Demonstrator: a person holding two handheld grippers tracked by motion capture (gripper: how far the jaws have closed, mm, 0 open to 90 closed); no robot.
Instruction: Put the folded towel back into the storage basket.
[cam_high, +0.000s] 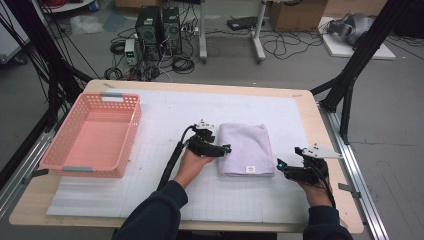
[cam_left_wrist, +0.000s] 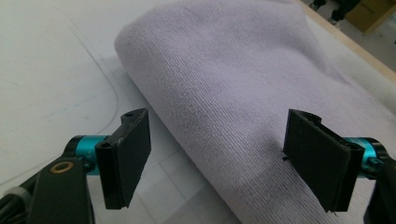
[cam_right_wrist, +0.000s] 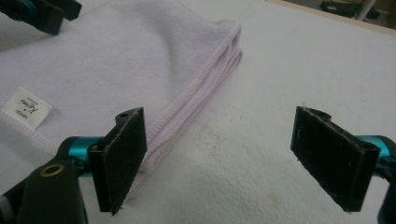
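Observation:
A folded lilac towel (cam_high: 246, 148) lies on the white mat in the middle of the table, with a small white label (cam_high: 248, 168) near its front edge. My left gripper (cam_high: 227, 148) is at the towel's left folded edge, open, its jaws spread over the rounded fold (cam_left_wrist: 224, 102). My right gripper (cam_high: 280, 165) is open just off the towel's front right corner. In the right gripper view the towel's stitched layered edge (cam_right_wrist: 205, 84) runs past the left jaw, and the label (cam_right_wrist: 27, 107) shows at left.
A pink plastic basket (cam_high: 92, 135) stands at the table's left, nothing in it. The white gridded mat (cam_high: 165, 115) covers most of the wooden tabletop. Black frame posts flank the table; computers and cables lie on the floor beyond.

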